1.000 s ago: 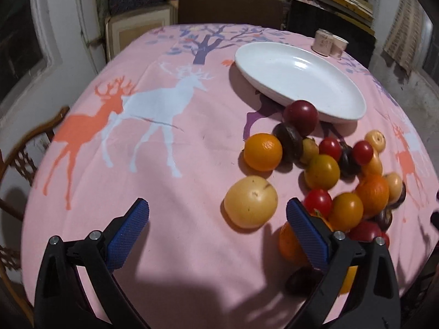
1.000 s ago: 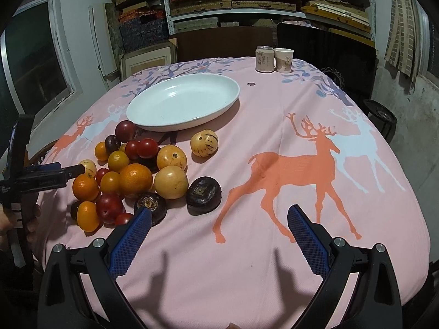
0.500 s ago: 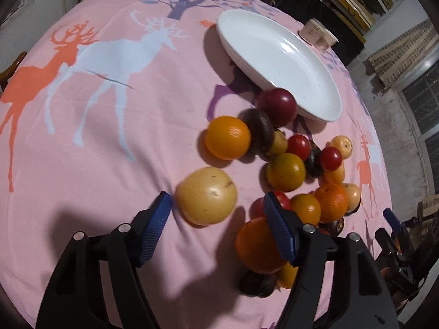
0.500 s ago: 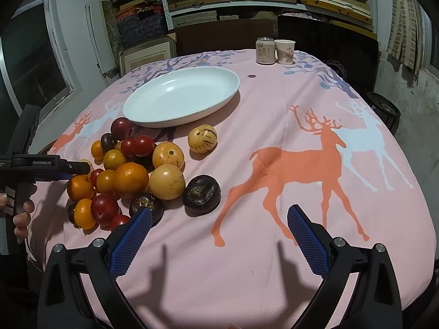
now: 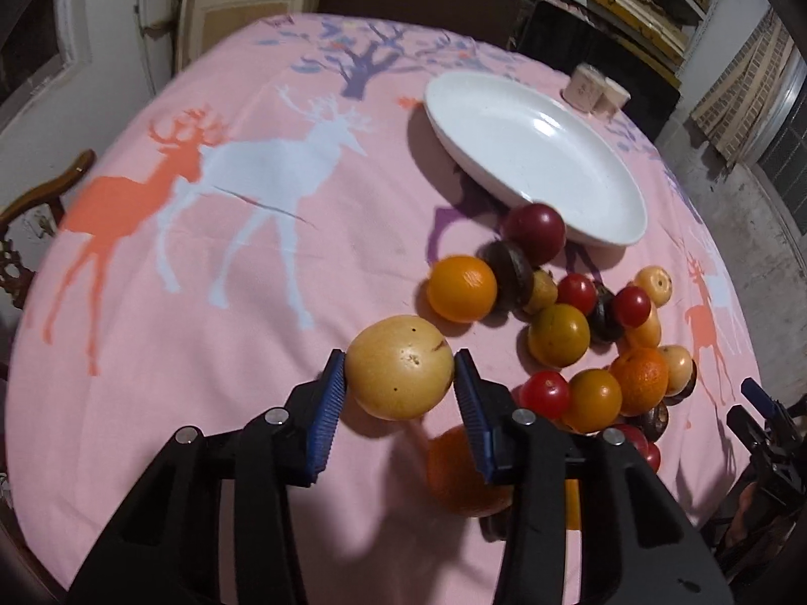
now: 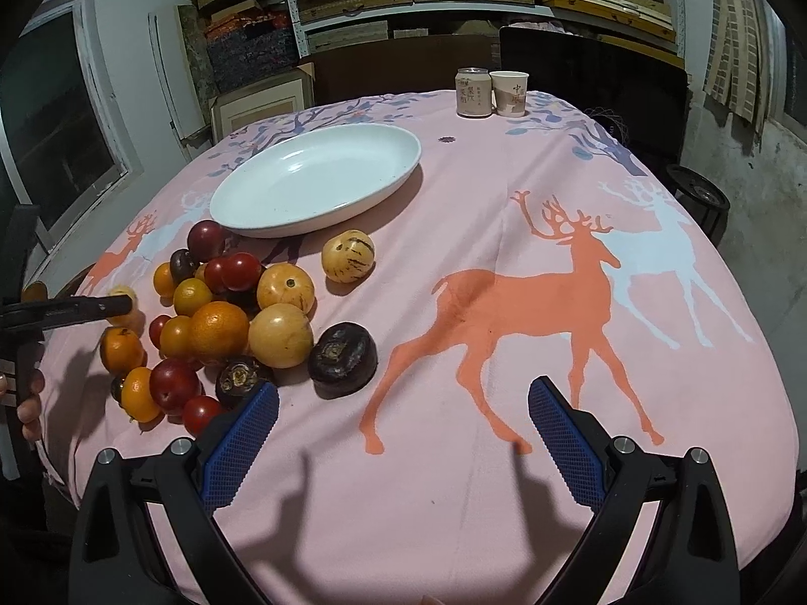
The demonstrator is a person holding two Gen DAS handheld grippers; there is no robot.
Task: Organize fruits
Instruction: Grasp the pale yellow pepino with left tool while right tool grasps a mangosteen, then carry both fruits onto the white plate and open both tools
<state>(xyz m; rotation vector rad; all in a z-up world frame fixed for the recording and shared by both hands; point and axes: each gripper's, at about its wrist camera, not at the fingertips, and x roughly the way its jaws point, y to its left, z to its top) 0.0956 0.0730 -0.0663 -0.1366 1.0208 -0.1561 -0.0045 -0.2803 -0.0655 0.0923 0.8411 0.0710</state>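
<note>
A large yellow fruit (image 5: 401, 368) sits between the blue pads of my left gripper (image 5: 398, 360), whose jaws are closing and touch it on both sides. It casts a shadow on the pink deer tablecloth (image 5: 252, 302) just below. To its right lies a pile of several fruits (image 5: 560, 335): oranges, red tomatoes, dark plums. One orange (image 5: 454, 479) lies under the right finger. The white oval plate (image 5: 534, 151) stands beyond the pile with nothing in it. My right gripper (image 6: 403, 433) hangs open over bare cloth, right of the pile (image 6: 217, 327).
A drink can (image 6: 473, 92) and a paper cup (image 6: 509, 93) stand at the table's far edge. A striped yellow fruit (image 6: 348, 255) and a dark round fruit (image 6: 343, 359) lie apart from the pile. A wooden chair (image 5: 45, 191) stands at the left. Shelves fill the back wall.
The left jaws went from wide open to closed around the yellow fruit, and the left view swung over the table. The right gripper kept still.
</note>
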